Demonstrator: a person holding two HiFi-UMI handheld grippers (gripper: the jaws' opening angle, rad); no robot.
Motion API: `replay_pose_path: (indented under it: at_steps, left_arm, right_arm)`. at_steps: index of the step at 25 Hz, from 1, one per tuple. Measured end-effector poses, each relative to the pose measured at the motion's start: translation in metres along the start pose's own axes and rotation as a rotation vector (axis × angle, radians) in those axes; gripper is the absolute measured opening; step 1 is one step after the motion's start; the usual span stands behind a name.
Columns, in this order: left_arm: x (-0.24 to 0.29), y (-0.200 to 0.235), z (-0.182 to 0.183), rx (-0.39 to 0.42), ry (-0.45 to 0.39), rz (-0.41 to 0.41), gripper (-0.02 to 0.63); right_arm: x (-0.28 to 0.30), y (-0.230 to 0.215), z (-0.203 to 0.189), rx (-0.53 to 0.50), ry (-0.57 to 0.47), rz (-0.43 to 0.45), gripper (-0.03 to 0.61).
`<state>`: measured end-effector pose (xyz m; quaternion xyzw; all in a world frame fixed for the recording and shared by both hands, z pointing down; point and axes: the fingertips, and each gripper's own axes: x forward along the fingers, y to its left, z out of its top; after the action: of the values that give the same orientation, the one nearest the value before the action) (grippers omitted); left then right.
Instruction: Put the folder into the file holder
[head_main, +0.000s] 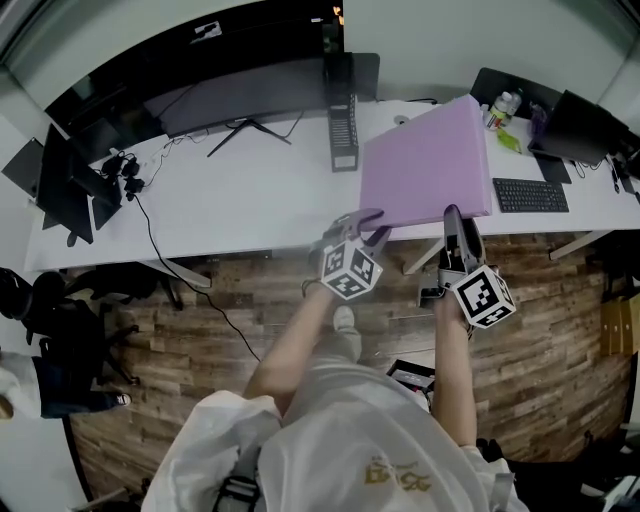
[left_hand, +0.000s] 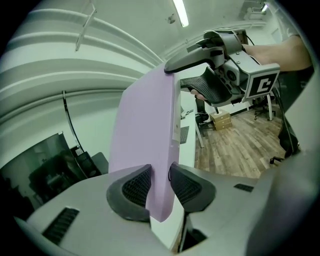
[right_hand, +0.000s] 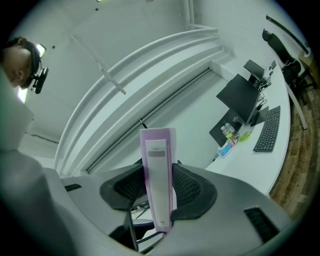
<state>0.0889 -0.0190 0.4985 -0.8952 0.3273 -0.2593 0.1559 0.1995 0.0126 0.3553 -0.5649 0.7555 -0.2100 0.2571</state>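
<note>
A large purple folder (head_main: 425, 160) hangs tilted over the right part of the white desk (head_main: 250, 200), gripped along its near edge by both grippers. My left gripper (head_main: 362, 228) is shut on the near left corner; in the left gripper view the folder (left_hand: 145, 130) stands edge-on between my left gripper's (left_hand: 160, 182) pads. My right gripper (head_main: 455, 222) is shut on the near right corner, where the folder's spine (right_hand: 159, 170) with a white label fills my right gripper's (right_hand: 159, 187) jaws. A black slotted file holder (head_main: 343, 130) stands on the desk just left of the folder.
A dark monitor (head_main: 250, 95) stands at the desk's back, and another monitor (head_main: 65, 185) at its left end. A black keyboard (head_main: 530, 195) and bottles (head_main: 505, 105) lie to the folder's right. A cable (head_main: 150, 235) hangs off the front edge. A chair (head_main: 60, 310) stands on the wood floor.
</note>
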Motion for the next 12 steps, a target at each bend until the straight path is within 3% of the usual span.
replay_pose_path:
  at_steps: [12]
  left_arm:
    - [0.031,0.068,-0.026,-0.045,-0.003,0.047,0.107]
  right_arm:
    - [0.083,0.014,-0.018,-0.054,0.031,0.039,0.183]
